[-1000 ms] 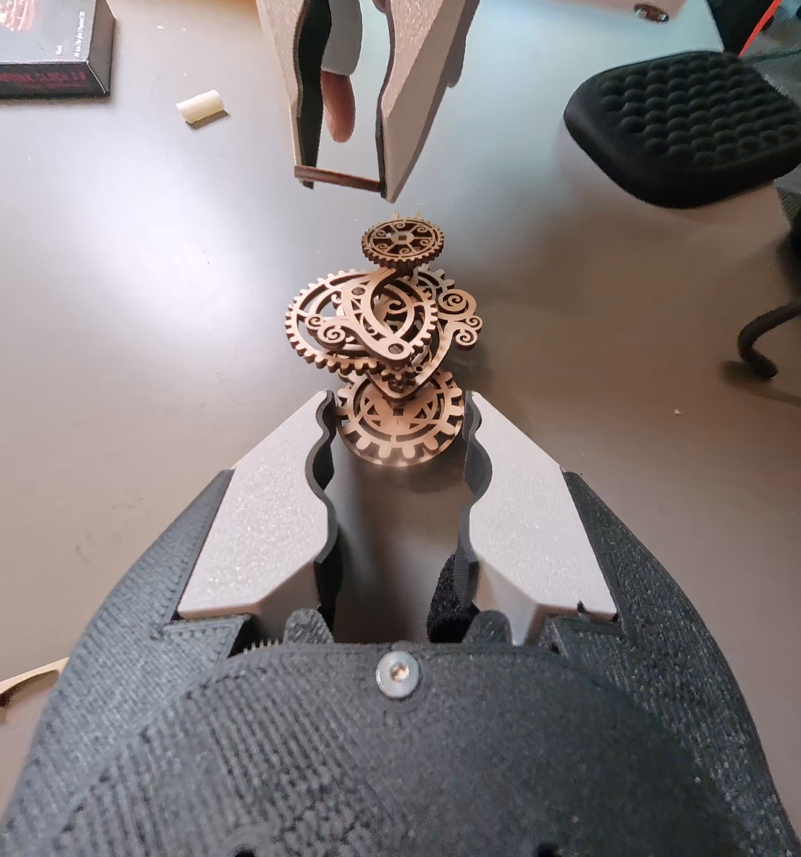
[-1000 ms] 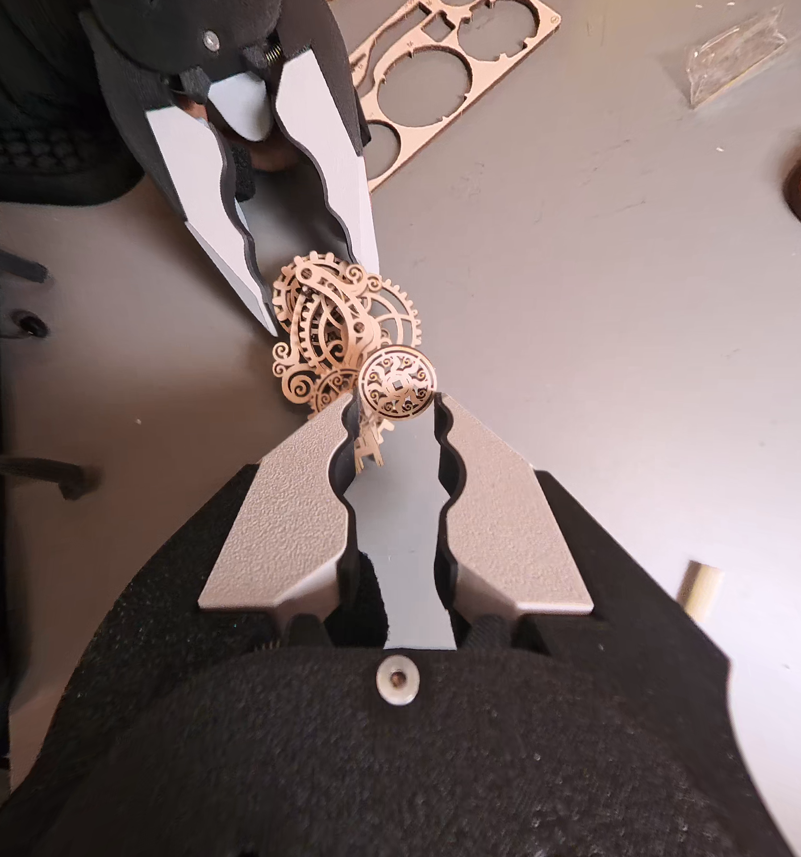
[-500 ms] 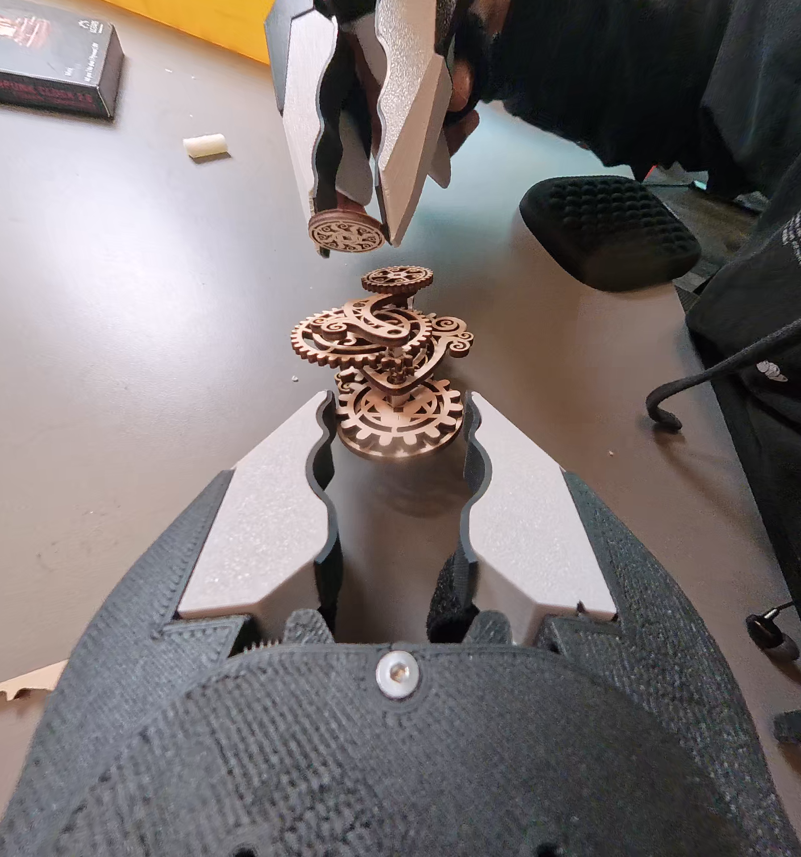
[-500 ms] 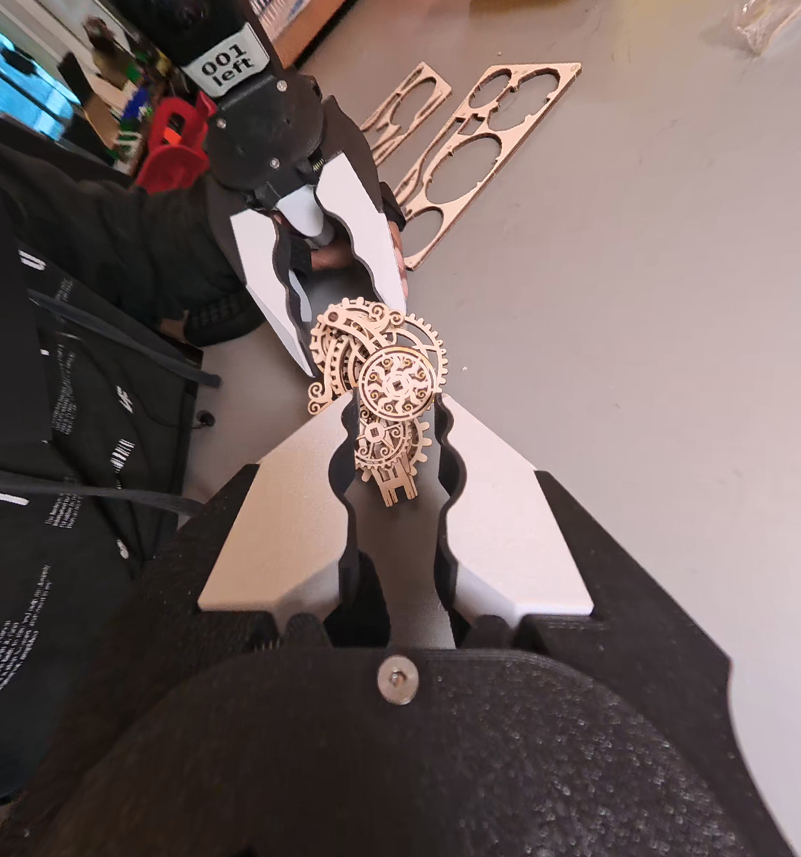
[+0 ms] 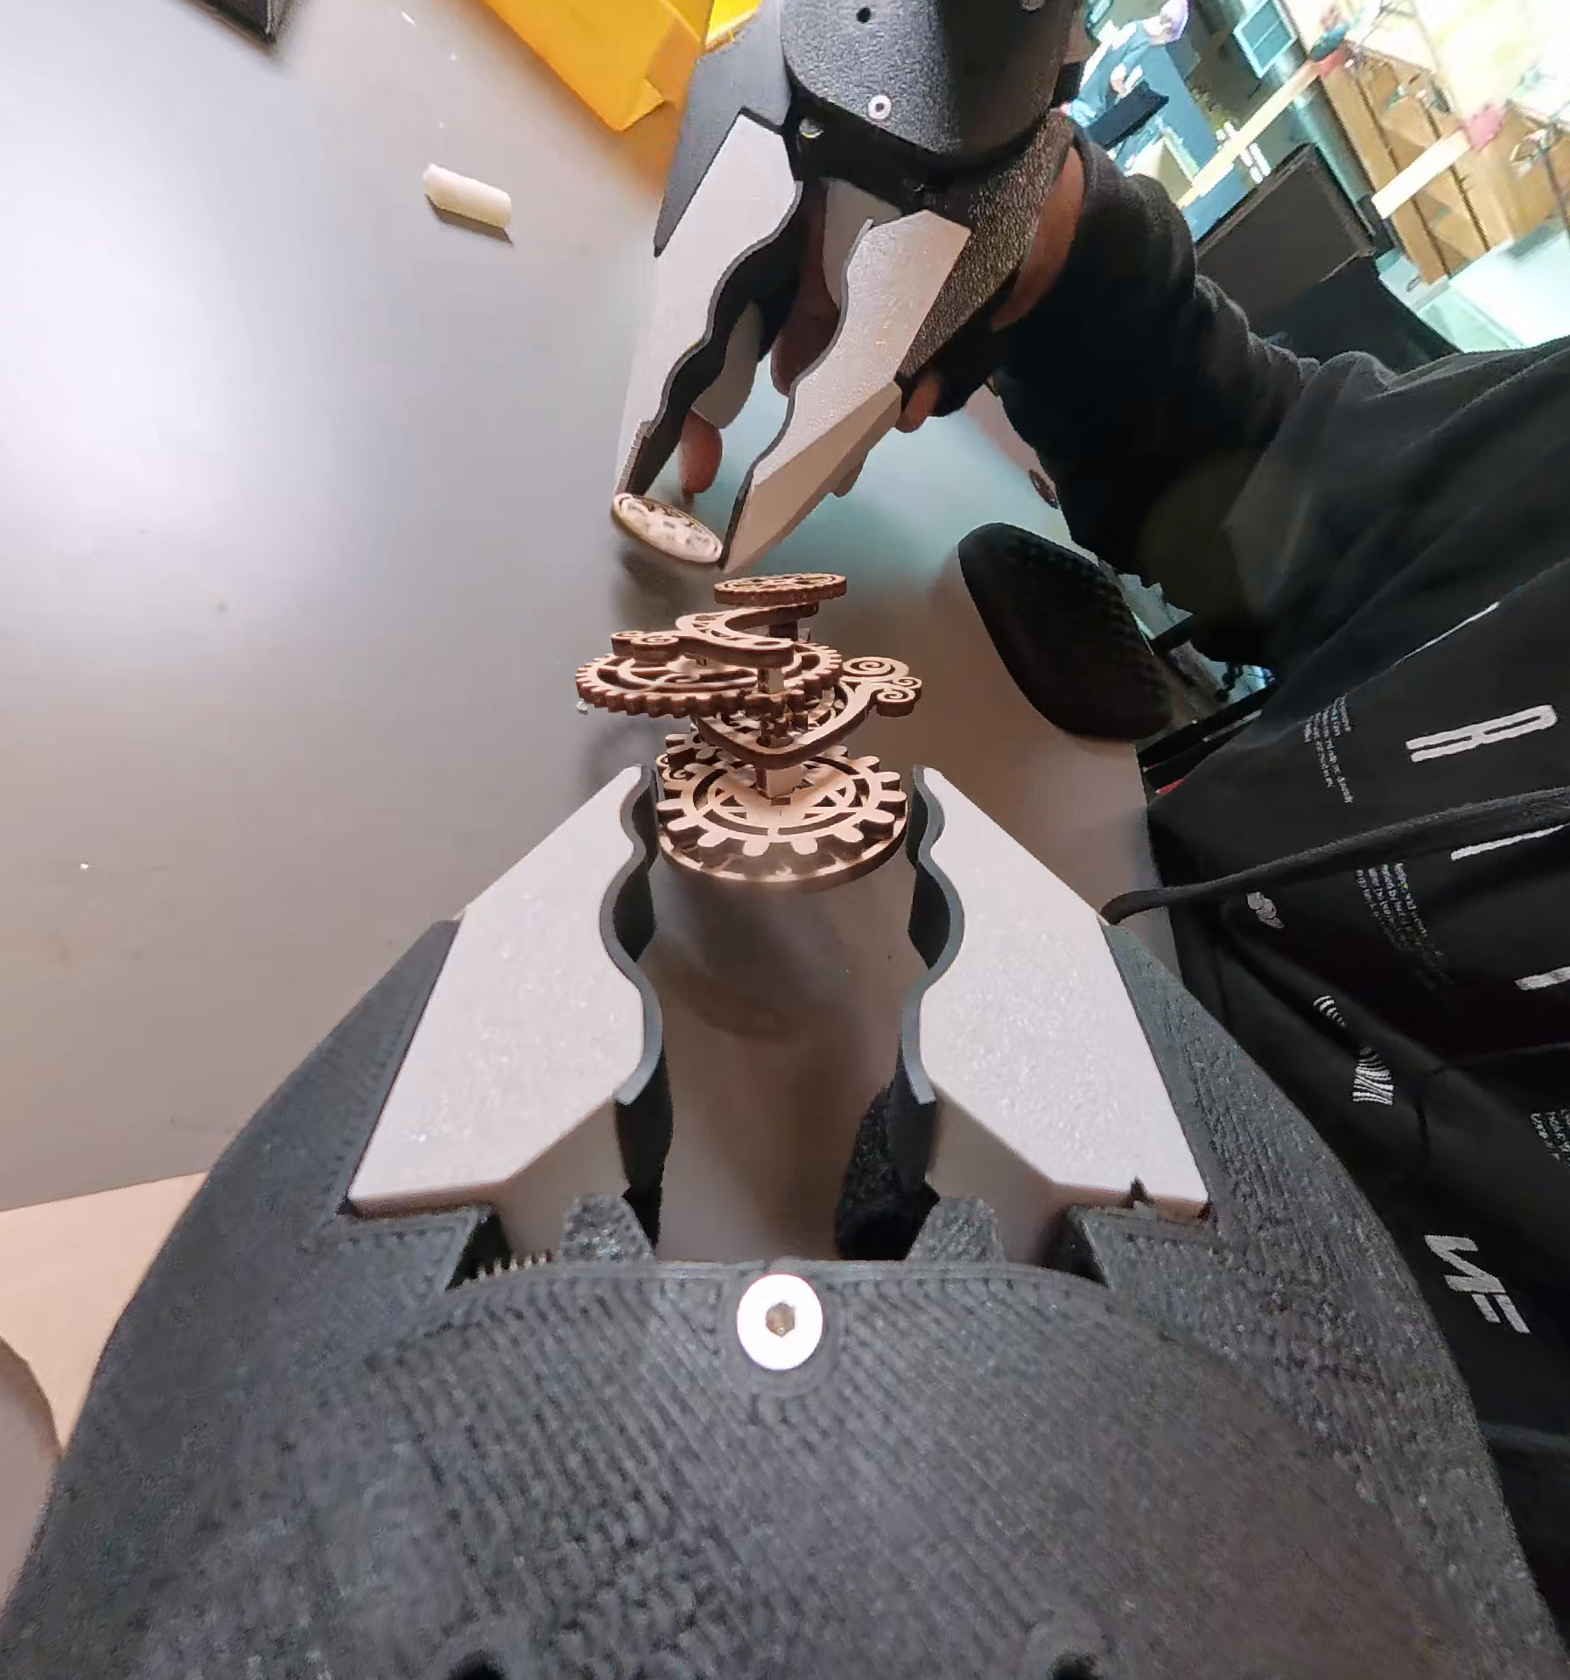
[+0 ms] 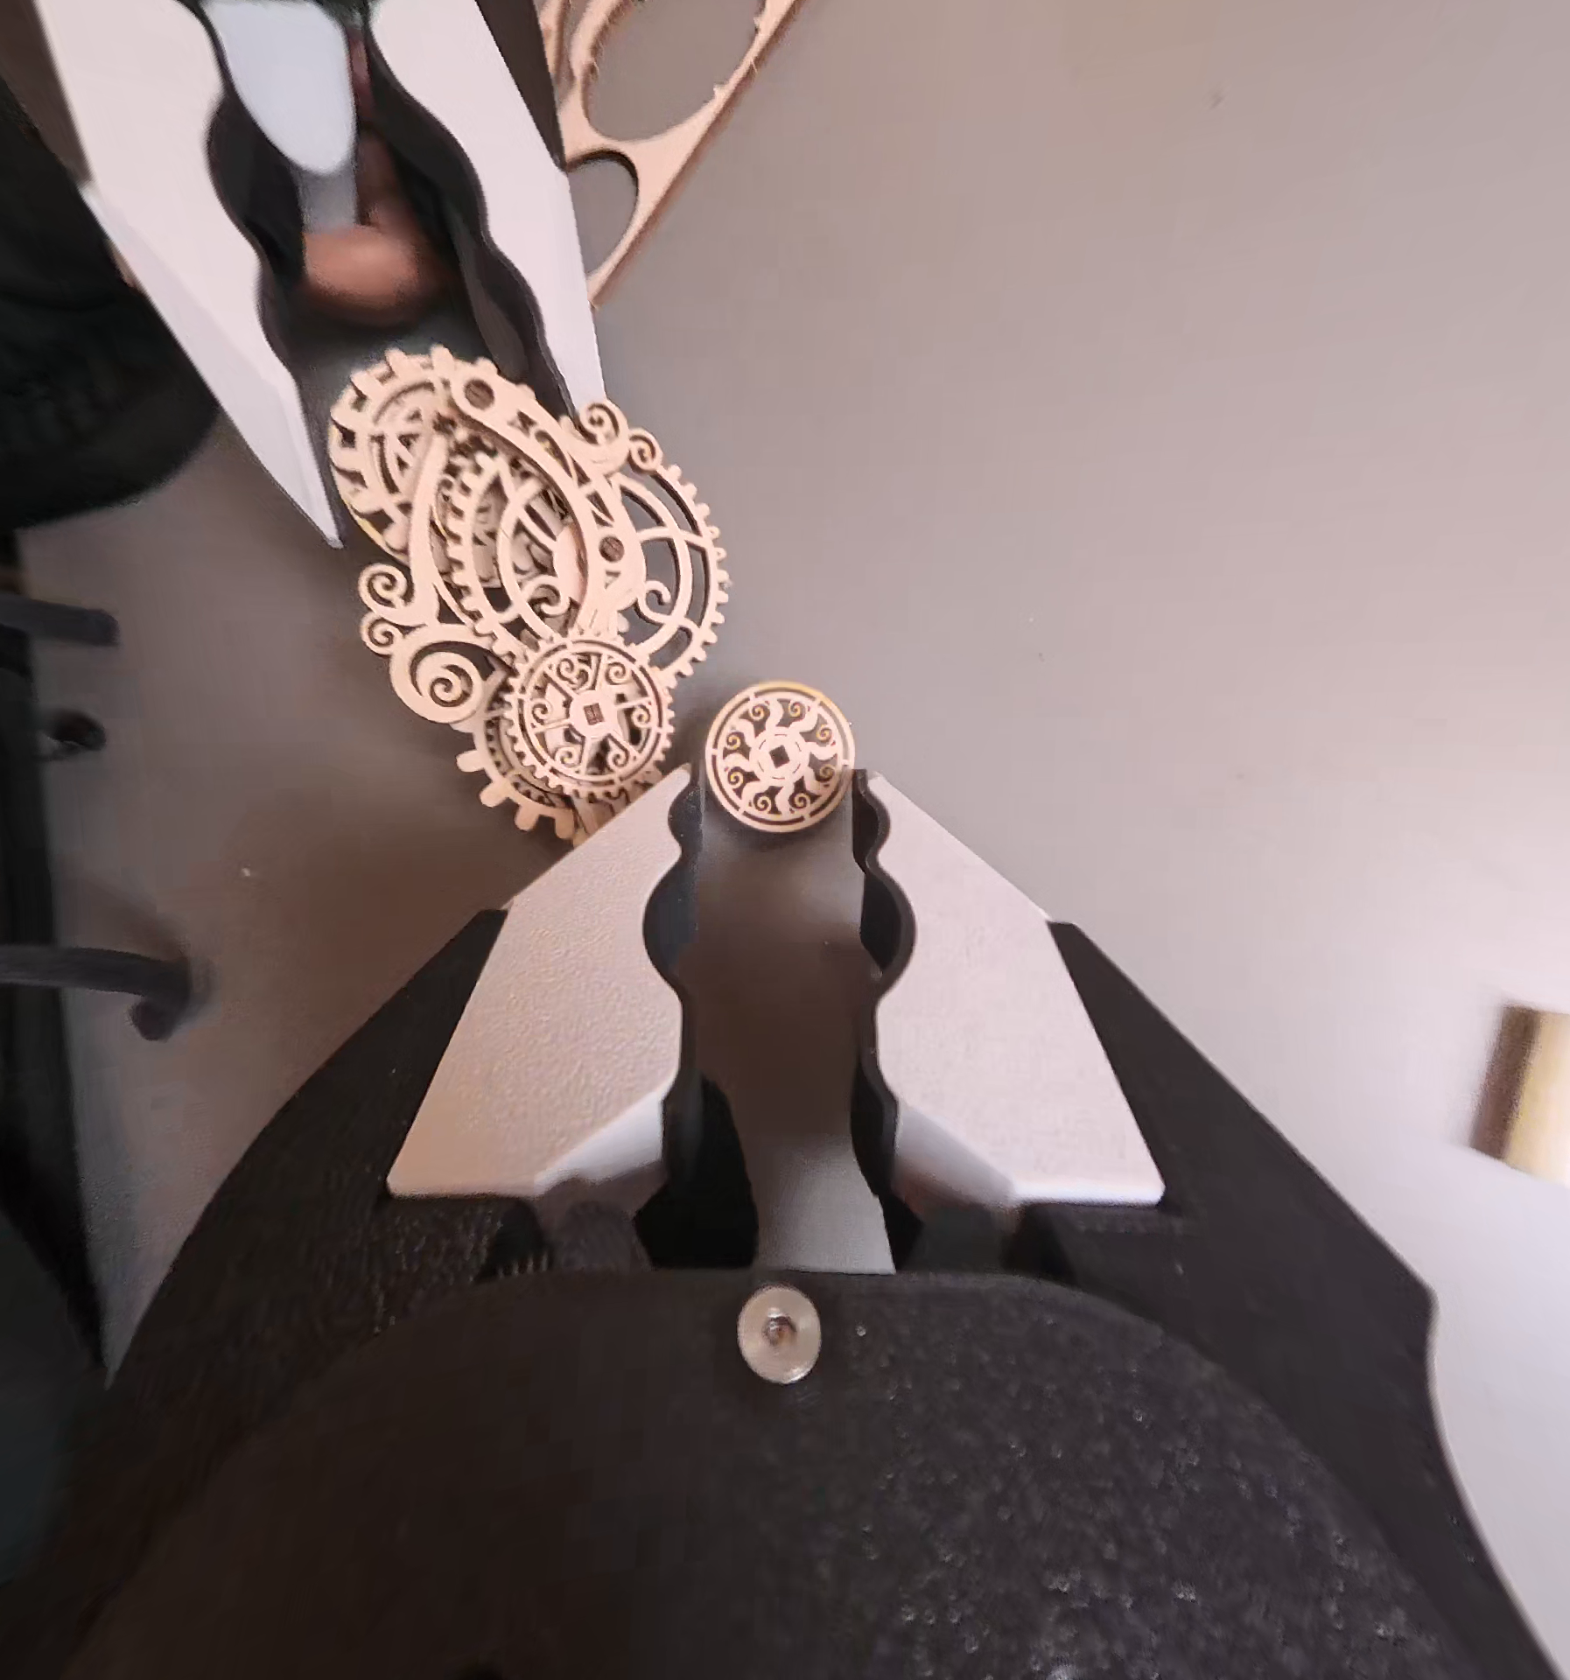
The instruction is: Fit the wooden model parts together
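Grey tabletop (image 5: 172, 636) bearing wooden gear assembly (image 5: 754, 718) — left gripper (image 5: 781, 809) clamping its round base disc (image 5: 781, 836), standing it upright. Right gripper (image 6: 777, 786) pinching small patterned disc (image 6: 779, 759) just beside top gear (image 6: 589, 714) — not touching.

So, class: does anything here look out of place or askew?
Yes. The small disc in the right gripper sits beside the top gear, not over it, so it is off target. The gear stack in the left gripper has uneven, offset tiers.
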Demonstrator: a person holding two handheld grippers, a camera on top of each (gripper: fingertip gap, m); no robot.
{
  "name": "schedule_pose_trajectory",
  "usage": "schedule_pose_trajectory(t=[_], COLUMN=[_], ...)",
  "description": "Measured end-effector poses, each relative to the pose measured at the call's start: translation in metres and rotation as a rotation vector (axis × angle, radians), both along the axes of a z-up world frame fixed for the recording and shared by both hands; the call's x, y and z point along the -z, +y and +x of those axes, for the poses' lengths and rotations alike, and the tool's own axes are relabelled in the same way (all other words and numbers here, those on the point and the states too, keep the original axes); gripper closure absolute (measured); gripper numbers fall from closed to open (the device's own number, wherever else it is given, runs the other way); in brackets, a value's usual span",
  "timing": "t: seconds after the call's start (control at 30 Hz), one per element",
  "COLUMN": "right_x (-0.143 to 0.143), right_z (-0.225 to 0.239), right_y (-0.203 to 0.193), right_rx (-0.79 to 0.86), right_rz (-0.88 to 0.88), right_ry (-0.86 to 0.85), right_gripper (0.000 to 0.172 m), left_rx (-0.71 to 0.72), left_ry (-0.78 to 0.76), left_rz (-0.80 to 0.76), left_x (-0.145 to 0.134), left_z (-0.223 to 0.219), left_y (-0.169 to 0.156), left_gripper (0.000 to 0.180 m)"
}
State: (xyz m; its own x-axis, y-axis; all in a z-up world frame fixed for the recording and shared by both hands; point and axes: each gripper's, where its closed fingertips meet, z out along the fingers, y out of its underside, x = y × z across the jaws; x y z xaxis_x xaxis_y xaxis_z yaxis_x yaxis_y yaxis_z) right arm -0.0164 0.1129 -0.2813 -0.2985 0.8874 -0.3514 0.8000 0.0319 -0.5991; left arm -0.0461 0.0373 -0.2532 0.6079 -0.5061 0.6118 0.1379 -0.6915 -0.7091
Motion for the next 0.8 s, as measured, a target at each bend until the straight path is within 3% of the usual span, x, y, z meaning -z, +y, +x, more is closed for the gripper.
schedule_pose_trajectory(t=[0.17, 0.27, 0.37, 0.53, 0.67, 0.8], right_x=[0.000, -0.017, -0.040, -0.031, -0.025, -0.018], right_z=[0.001, -0.001, 0.001, 0.001, -0.012, -0.018], right_y=[0.007, 0.007, -0.012, -0.044, -0.052, -0.051], right_rx=[0.007, 0.011, -0.055, -0.147, -0.121, -0.114], right_rz=[0.105, 0.121, 0.121, 0.278, 0.336, 0.393], right_ry=[-0.011, 0.059, 0.155, 0.199, 0.248, 0.250], right_gripper=[0.130, 0.126, 0.119, 0.097, 0.101, 0.119], left_rx=[-0.017, -0.027, -0.030, -0.038, -0.045, -0.050], left_ry=[-0.045, -0.062, -0.065, -0.075, -0.086, -0.090], left_rz=[-0.036, -0.046, -0.049, -0.054, -0.059, -0.062], left_x=[0.000, 0.000, 0.000, 0.000, 0.000, 0.000], left_z=[-0.001, -0.003, -0.003, -0.004, -0.004, -0.004], left_y=[0.002, 0.002, 0.003, 0.005, 0.006, 0.006], left_gripper=[0.127, 0.127, 0.127, 0.127, 0.127, 0.127])
